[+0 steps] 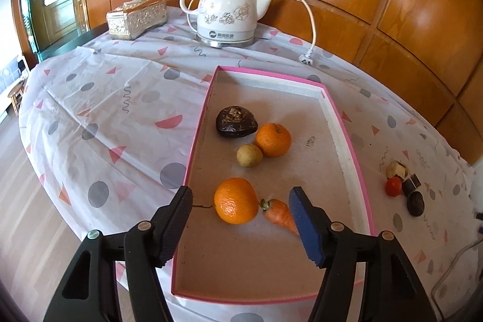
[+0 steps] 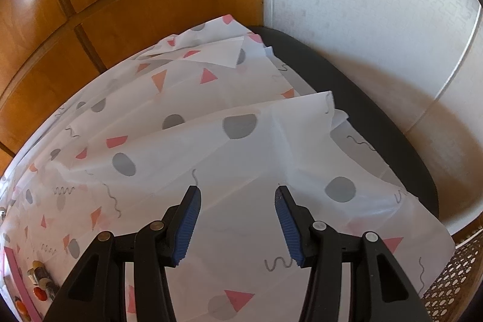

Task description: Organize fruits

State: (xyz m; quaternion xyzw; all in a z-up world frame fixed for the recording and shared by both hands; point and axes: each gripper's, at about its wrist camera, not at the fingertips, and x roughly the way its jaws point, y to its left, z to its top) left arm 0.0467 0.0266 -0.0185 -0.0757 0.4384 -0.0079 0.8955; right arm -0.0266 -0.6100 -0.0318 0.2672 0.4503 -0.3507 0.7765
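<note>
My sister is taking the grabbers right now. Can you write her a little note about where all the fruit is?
Left gripper: open, above the near orange and carrot, gripping nothing.
Right gripper: open, empty, over bare tablecloth.
In the pink tray: the near orange and carrot, a second orange, a small yellowish fruit touching it, and a dark fruit.
Left: a little pile on the cloth right of the tray, with a red fruit and dark pieces. They probably go in next.
</note>
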